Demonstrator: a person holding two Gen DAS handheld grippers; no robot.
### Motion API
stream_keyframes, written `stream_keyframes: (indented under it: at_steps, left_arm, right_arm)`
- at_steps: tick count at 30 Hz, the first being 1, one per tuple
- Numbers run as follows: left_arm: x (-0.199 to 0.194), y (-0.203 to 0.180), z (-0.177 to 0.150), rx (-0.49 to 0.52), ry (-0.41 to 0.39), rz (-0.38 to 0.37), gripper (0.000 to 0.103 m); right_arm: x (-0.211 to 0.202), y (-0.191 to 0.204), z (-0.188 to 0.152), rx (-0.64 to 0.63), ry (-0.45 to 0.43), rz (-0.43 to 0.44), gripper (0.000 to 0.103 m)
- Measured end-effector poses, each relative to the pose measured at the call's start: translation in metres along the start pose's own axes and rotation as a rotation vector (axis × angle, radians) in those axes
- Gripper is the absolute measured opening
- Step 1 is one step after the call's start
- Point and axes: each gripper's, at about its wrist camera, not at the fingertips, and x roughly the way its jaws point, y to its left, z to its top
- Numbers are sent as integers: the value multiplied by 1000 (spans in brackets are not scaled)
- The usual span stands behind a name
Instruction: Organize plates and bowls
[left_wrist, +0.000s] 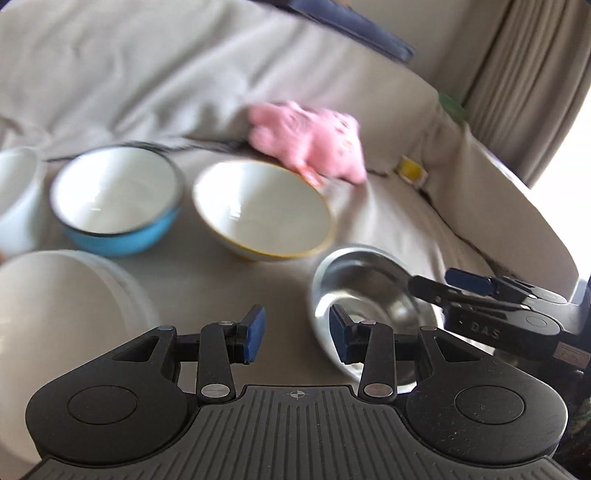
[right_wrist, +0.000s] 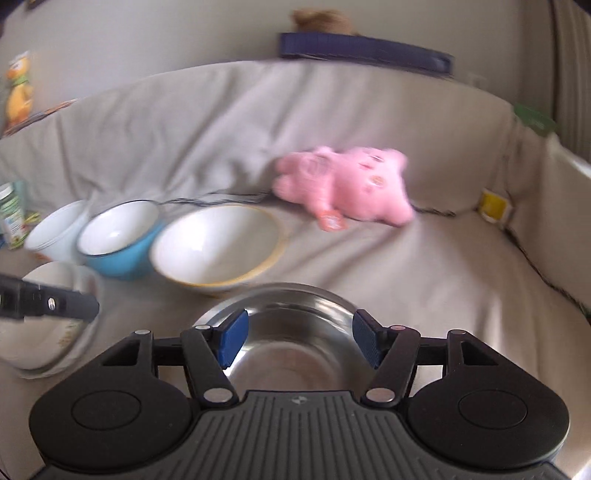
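- A steel bowl (left_wrist: 369, 295) (right_wrist: 291, 332) sits upright on the beige cushion, nearest of the dishes, shiny and empty.
- A cream bowl with a yellow rim (left_wrist: 262, 210) (right_wrist: 216, 247) stands upright just behind it, empty, white inside.
- A blue bowl (left_wrist: 118, 199) (right_wrist: 120, 236), white inside with a dark rim, stands just left of the cream one.
- A white bowl (left_wrist: 16, 195) (right_wrist: 55, 229) stands at the far left of that row, beside the blue one.
- A stack of white plates (left_wrist: 62, 310) (right_wrist: 51, 332) lies in front of the blue and white bowls, left of the steel bowl.
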Motion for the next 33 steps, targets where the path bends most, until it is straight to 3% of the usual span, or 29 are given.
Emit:
stream_keyframes:
  at_steps: [6,14,17,18,19,25,33]
  left_arm:
    - [62,-12,-7,-84,108,66,42]
    - [98,-12,-23,-102,171,54,42]
    - [100,-18,-23,-65,149,73,28]
    - [98,-19,-23,-53,152,71,22]
    - [94,-21,-23,-46,156,79,23]
    - [61,-16,-28,-27,157,85,23]
    - [-11,20,-26,-32,89,91,23]
  right_arm:
    - [31,-53,-21,158,53,-19,63]
    - [74,-53,-45,255,144,56,61]
    - [75,-43,-51,238,135,52,49]
    - [72,-40,-53,232,132,57,41]
    - [69,-39,-55,242,135,71,38]
    - [47,-30,-58,302,127,123,38]
    - [6,32,-30,204,84,165,38]
